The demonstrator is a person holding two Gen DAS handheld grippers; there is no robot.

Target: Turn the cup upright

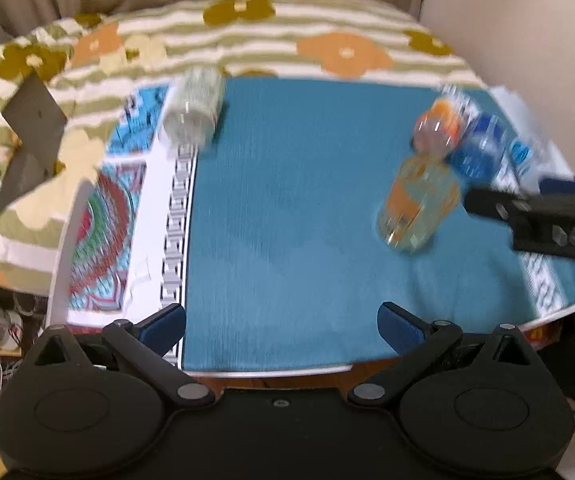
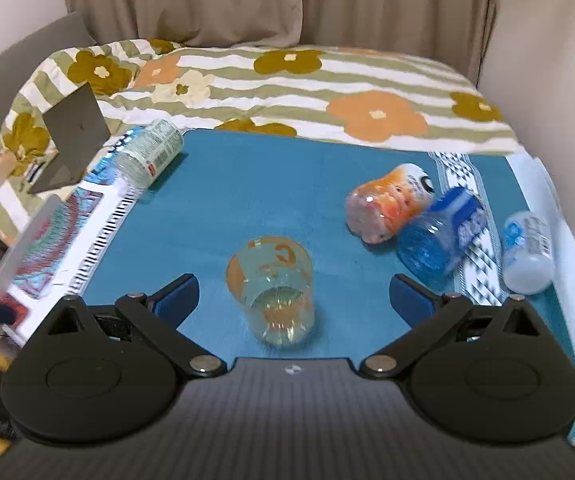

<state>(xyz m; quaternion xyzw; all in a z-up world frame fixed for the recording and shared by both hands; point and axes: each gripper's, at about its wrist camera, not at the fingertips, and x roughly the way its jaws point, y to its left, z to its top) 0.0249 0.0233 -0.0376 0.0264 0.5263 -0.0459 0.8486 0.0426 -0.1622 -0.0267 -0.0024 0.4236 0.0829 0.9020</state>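
Observation:
A clear cup with orange print (image 2: 273, 290) lies on its side on the blue cloth, its base toward the right wrist camera; it also shows in the left wrist view (image 1: 417, 206). My right gripper (image 2: 293, 298) is open, its blue pads on either side of the cup and not touching it. From the left wrist view the right gripper's finger (image 1: 535, 216) reaches in just right of the cup. My left gripper (image 1: 281, 326) is open and empty over the near edge of the blue cloth, well away from the cup.
A pale-labelled bottle (image 2: 149, 152) lies at the cloth's far left. An orange bottle (image 2: 391, 206), a blue bottle (image 2: 443, 238) and a clear bottle (image 2: 527, 252) lie at the right. A grey stand (image 2: 73, 136) sits left, on the flowered bedding (image 2: 367, 92).

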